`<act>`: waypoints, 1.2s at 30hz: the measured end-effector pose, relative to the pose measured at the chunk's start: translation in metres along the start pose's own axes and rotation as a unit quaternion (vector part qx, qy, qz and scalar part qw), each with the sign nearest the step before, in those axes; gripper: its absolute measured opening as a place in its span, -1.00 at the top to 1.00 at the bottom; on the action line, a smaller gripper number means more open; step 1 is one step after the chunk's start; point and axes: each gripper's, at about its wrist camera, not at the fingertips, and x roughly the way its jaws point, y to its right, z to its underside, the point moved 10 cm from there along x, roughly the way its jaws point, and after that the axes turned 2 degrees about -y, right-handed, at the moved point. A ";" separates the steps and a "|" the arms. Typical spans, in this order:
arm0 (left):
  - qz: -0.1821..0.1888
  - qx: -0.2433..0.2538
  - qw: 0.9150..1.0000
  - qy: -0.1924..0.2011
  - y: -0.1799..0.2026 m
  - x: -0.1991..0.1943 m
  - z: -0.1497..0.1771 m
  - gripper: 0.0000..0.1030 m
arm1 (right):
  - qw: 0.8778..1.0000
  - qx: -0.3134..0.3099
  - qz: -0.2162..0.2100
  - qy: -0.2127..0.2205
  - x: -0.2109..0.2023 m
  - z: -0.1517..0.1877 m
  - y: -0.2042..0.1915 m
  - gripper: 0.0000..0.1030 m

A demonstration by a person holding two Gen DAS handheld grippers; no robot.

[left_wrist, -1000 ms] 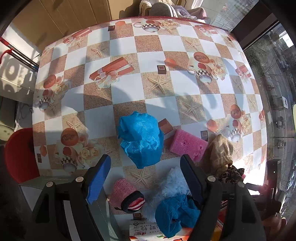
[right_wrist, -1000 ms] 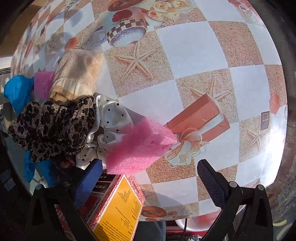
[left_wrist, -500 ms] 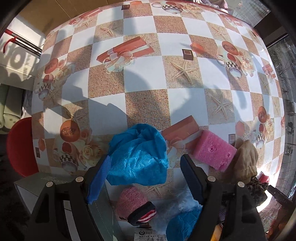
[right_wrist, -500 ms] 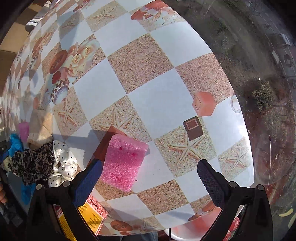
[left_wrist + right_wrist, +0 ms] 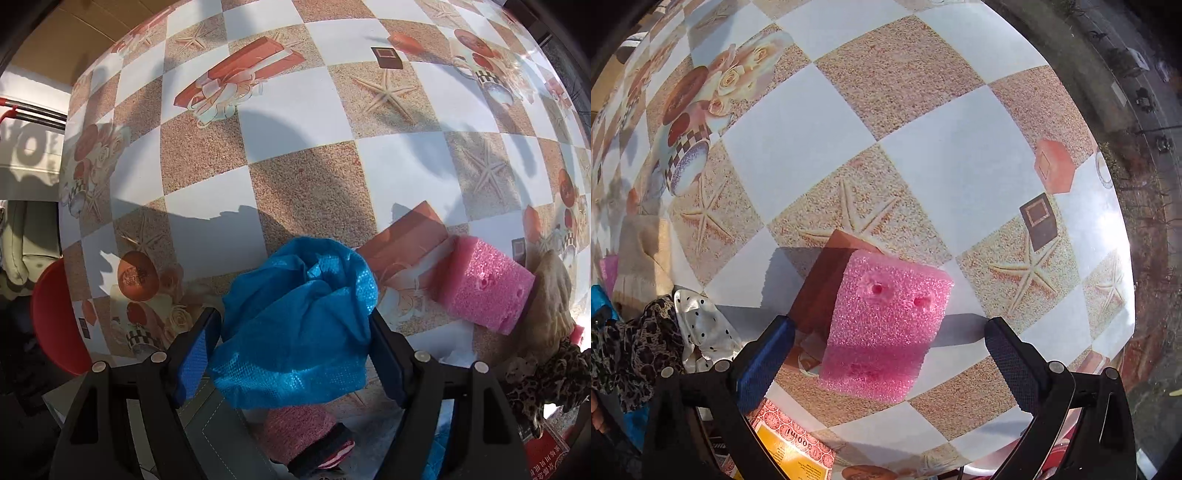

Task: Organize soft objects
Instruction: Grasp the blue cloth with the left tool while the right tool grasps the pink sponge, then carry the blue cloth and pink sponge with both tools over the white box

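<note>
Progress, as judged from the layout: sorting is at an early stage. No soft item is lifted, and most items lie in a loose cluster near one edge of the counter [image 5: 306,122].

Left tool [image 5: 295,354]: jaws spread wide, pointing down, with the crumpled blue cloth [image 5: 299,325] between them. The pads stand right at the cloth's flanks — firm pressure is not visible, so treat it as not gripped.

Right tool [image 5: 890,354]: jaws wide apart, straddling a pink foam block [image 5: 886,325] with a clear gap on both sides. The block rests on the counter, not held.

Remaining items: a second pink foam block [image 5: 484,291] just beside a beige cloth [image 5: 550,291], a leopard-print fabric [image 5: 635,343] touching a polka-dot fabric [image 5: 698,328], and a pink sock [image 5: 303,432] below the blue cloth.

Clearance: the far checkered area of the counter is open in both views — ample room for placing. In the right wrist view, the counter's rim [image 5: 1123,236] curves near the right jaw; avoid setting items there. A printed box [image 5: 790,439] lies close beneath the right tool.
</note>
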 end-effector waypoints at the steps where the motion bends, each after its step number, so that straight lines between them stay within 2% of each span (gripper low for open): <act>1: 0.000 0.002 1.000 -0.003 0.002 0.003 0.002 -0.57 | 1.000 0.003 -0.003 0.002 0.000 0.000 -0.003 -1.00; 6: -0.003 0.010 1.000 -0.016 0.015 0.018 0.010 -0.57 | 1.000 0.003 -0.003 0.000 -0.008 -0.014 -0.008 -1.00; 9: -0.011 0.011 1.000 -0.025 0.021 0.014 0.013 -0.51 | 1.000 -0.008 0.001 -0.017 -0.012 -0.016 -0.018 -1.00; 10: -0.006 0.012 1.000 -0.023 0.025 0.012 0.015 -0.32 | 1.000 -0.011 0.002 -0.017 -0.009 -0.017 -0.021 -1.00; 11: 0.001 0.013 1.000 -0.023 0.031 0.009 0.017 -0.01 | 1.000 -0.013 0.002 -0.016 -0.009 -0.016 -0.022 -1.00; 12: 0.004 0.016 1.000 -0.025 0.048 0.010 0.014 0.08 | 1.000 -0.015 0.005 -0.015 -0.018 -0.021 -0.031 -0.96; 15: 0.000 0.035 0.999 -0.015 0.050 -0.004 0.022 0.22 | 0.999 -0.037 0.012 0.007 -0.024 -0.016 -0.038 -0.57; 17: -0.003 0.048 0.999 0.001 0.058 -0.010 0.026 0.27 | 0.998 -0.056 0.014 0.027 -0.032 -0.016 -0.042 0.00; 19: -0.005 0.065 0.998 0.022 0.065 -0.027 0.036 0.29 | 0.997 -0.065 0.011 0.032 -0.034 -0.016 -0.046 0.00; 24: -0.004 0.090 0.994 0.063 0.085 -0.064 0.051 0.30 | 0.996 -0.053 -0.048 0.049 -0.047 -0.013 -0.052 0.00; 28: 0.014 0.087 0.992 0.089 0.099 -0.094 0.057 0.30 | 0.993 -0.053 -0.078 0.073 -0.071 -0.012 -0.053 0.00; 36: 0.060 0.073 0.988 0.120 0.103 -0.142 0.080 0.30 | 0.984 -0.039 -0.136 0.111 -0.134 -0.009 -0.042 0.00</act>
